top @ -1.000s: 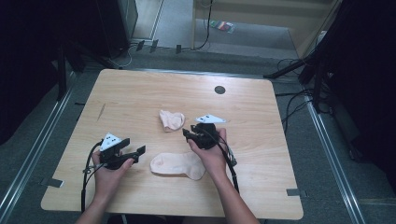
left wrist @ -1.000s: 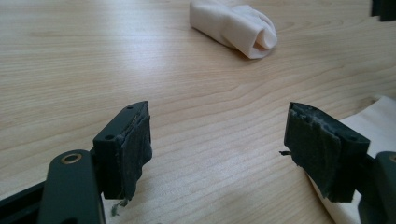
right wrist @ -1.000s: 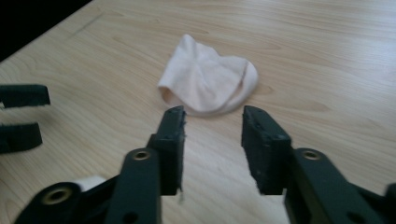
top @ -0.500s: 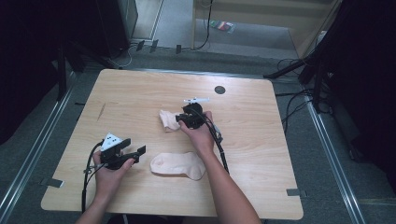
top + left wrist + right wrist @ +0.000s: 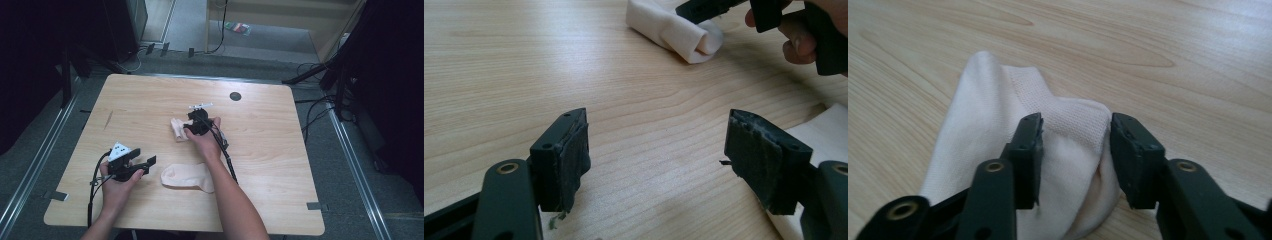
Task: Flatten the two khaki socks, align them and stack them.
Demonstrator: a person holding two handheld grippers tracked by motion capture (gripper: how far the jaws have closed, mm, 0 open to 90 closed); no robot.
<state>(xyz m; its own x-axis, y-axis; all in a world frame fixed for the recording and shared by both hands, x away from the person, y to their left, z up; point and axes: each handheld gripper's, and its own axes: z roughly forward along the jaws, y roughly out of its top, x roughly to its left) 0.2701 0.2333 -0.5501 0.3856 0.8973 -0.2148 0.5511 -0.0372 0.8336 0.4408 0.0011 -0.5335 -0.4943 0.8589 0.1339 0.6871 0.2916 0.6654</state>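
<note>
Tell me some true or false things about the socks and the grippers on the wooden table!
1. Two pale cream cloth socks lie on the light wooden table. True: a crumpled sock and a flat sock.
2. The right gripper has fabric of the crumpled sock between its jaws. True.
3. The left gripper holds the flat sock. False: its jaws stand open over bare wood.
4. The flat sock lies farther from the person than the crumpled one. False: it lies nearer.
5. A red ball sits on the table. False: there is a small dark round spot near the far edge.
</note>
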